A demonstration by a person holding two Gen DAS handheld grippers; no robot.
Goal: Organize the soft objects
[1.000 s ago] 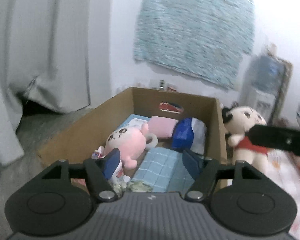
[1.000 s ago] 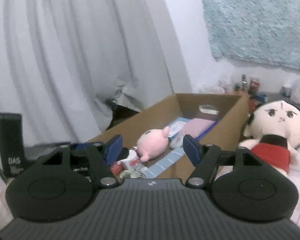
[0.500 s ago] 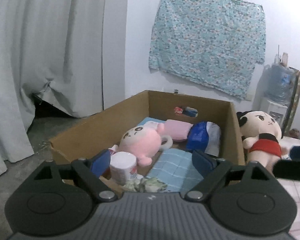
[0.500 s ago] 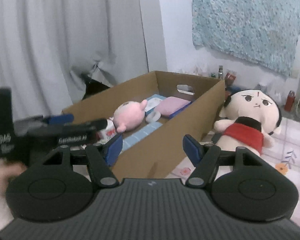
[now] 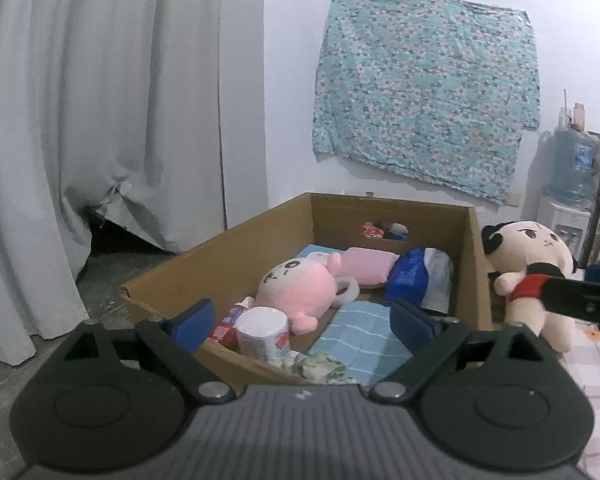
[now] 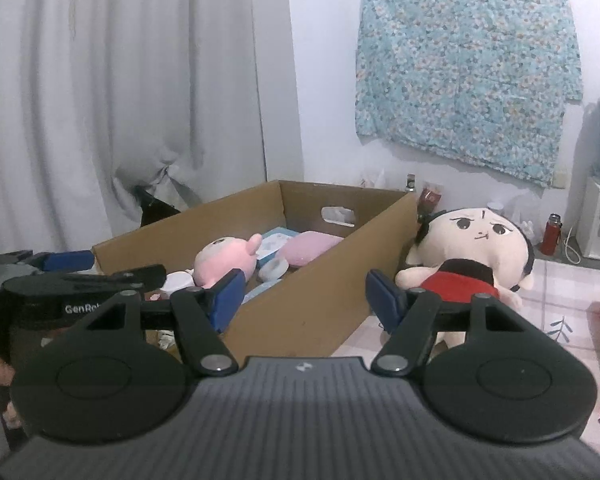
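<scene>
Both hand-held grippers have dipped toward the cardboard box (image 5: 236,256); the left hand-held gripper (image 5: 300,318) has just been opening, empty. Right hand-held gripper (image 6: 304,294): released, empty. Pink plush (image 5: 300,288) is boxed; red-shirted doll (image 6: 468,252) waits on the floor, right.

**Box and toys by the wall**

A box (image 5: 236,264) is sitting before the wall, a curtain (image 5: 100,120) hanging to its left. A plush (image 5: 300,288), cushion (image 5: 366,266) and cloth (image 5: 364,332) are lying inside. A doll (image 6: 476,252) is leaning just right of it.

The box wall (image 6: 320,304) hides the blue cloth (image 5: 356,332) — the doll's (image 6: 472,256) legs sit behind a finger.
</scene>
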